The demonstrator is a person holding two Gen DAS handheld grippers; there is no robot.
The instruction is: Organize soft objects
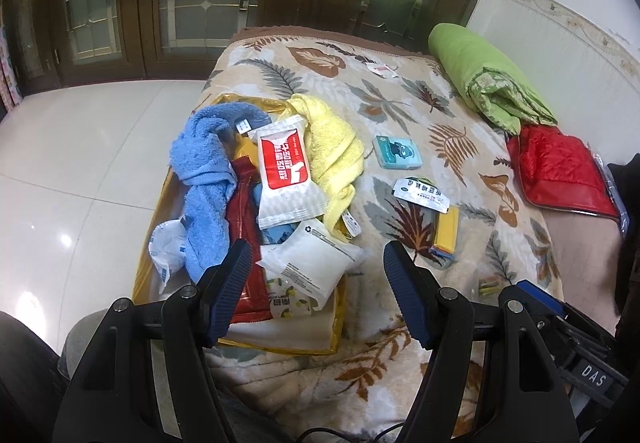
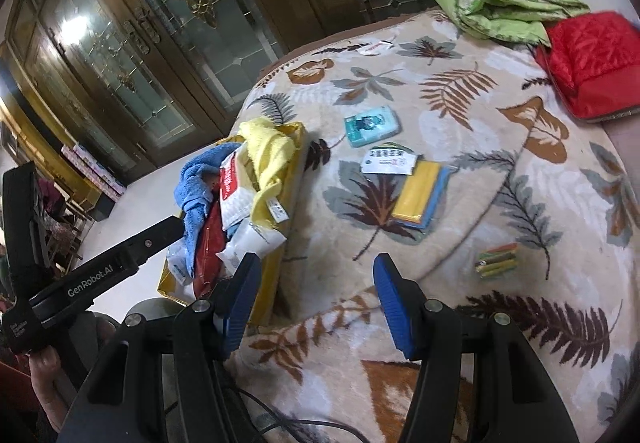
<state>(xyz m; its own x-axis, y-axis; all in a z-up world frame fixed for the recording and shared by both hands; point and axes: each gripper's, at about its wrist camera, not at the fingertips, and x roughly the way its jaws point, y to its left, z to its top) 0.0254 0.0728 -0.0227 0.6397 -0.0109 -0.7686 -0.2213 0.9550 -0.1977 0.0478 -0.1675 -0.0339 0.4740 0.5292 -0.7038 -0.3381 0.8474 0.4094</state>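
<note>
The flat yellow-and-blue folded cloth pack is seen on the leaf-patterned bed blanket, ahead and slightly right of the empty, open right hand-held gripper, long axis pointing away. The left hand-held gripper, also open, is farther.

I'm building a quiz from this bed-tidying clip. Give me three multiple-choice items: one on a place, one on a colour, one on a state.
1. Where does the blue towel lie?
A. in the yellow bag
B. on the floor
C. on the red cushion

2. What colour is the rolled quilt?
A. purple
B. green
C. black

3. How are both grippers?
A. open, holding nothing
B. shut on a towel
C. shut on a packet

Answers: 1 A, it is draped over the bag's contents. 2 B, bright green cloth. 3 A, the left gripper and the right gripper show bare gaps.
</note>
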